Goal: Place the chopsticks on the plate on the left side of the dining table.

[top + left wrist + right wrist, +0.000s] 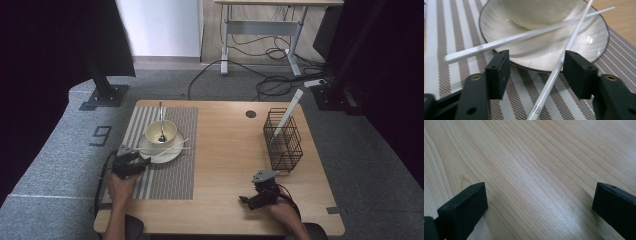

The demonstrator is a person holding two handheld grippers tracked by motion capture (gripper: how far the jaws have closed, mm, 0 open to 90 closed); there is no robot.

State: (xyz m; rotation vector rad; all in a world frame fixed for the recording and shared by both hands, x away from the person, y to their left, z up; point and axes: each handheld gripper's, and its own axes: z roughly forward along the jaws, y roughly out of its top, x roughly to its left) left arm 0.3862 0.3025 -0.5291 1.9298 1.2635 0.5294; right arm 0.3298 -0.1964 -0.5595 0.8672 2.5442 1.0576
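Note:
A cream bowl [161,131] with a metal spoon [161,122] in it stands on a cream plate [172,152] on a striped placemat [170,172]. Two white chopsticks [170,148] lie crossed over the plate's front rim. My left gripper [144,160] sits at their near ends. In the left gripper view its jaws [537,67] stand open; one chopstick [560,65] runs between them, close to the right pad, and the other chopstick [499,45] lies beyond the tips. My right gripper [248,201] rests open over bare wood [540,200], with nothing between its jaws.
A black wire basket [282,142] stands at the table's right, with a white stick [290,106] leaning out of it. A round cable hole [251,114] lies at the table's far edge. Bare tabletop [225,150] spreads between the placemat and the basket.

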